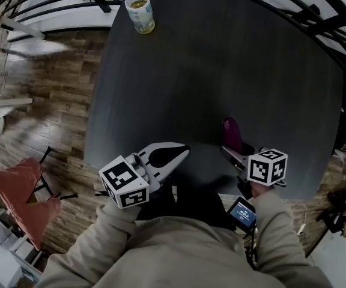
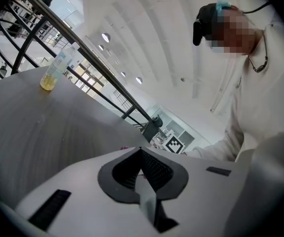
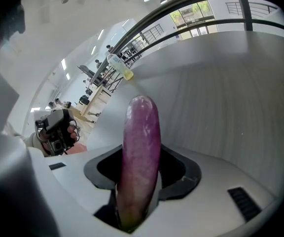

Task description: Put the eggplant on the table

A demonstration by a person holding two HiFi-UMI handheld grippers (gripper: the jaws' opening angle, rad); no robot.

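Observation:
A purple eggplant (image 3: 141,152) sticks out lengthwise from between the jaws of my right gripper (image 3: 139,181), which is shut on it. In the head view the eggplant (image 1: 232,134) pokes out over the near right part of the dark round table (image 1: 221,71), ahead of the right gripper (image 1: 236,152). My left gripper (image 1: 170,155) rests at the table's near edge, its jaws closed together with nothing between them. In the left gripper view the jaws (image 2: 142,174) meet along a single seam.
A plastic bottle (image 1: 140,9) of yellowish drink stands at the table's far left edge, also seen as the bottle (image 2: 58,68) in the left gripper view. A red chair (image 1: 23,197) stands on the wooden floor to the left. Black railings curve behind the table.

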